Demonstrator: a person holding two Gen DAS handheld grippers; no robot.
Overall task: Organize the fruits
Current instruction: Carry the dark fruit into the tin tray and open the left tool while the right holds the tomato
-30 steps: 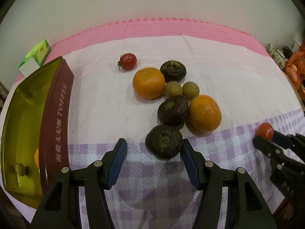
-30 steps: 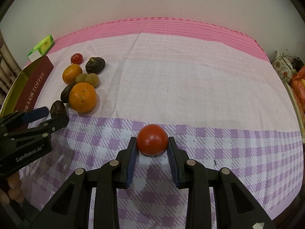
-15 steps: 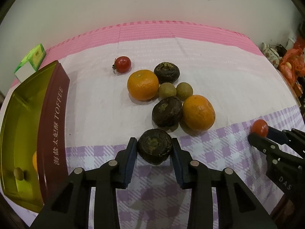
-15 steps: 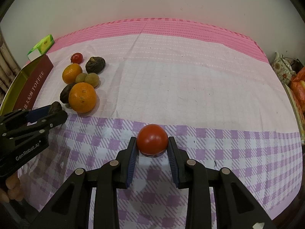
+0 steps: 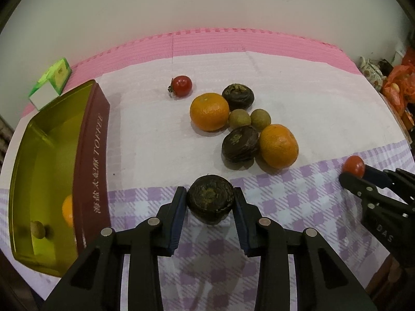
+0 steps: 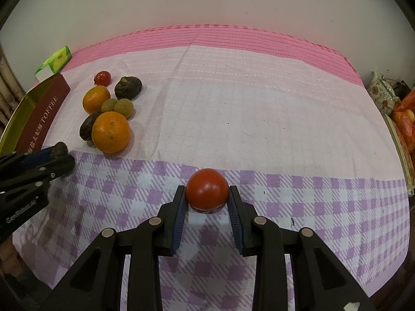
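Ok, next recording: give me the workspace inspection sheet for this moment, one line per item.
Surface: tablecloth, pink far band, white middle, purple check near edge.
Job's things: toffee tin open at left, holding a small brown fruit and part of an orange one; loose pile of two oranges, two dark fruits, two small greenish fruits, a cherry tomato.
Clutter: green and white carton behind the tin.
Grippers: left tool shut on a dark fruit; right tool shut on a red tomato.
Cables: nothing seen.
Surroundings: plain wall; teapot and orange bag at right.
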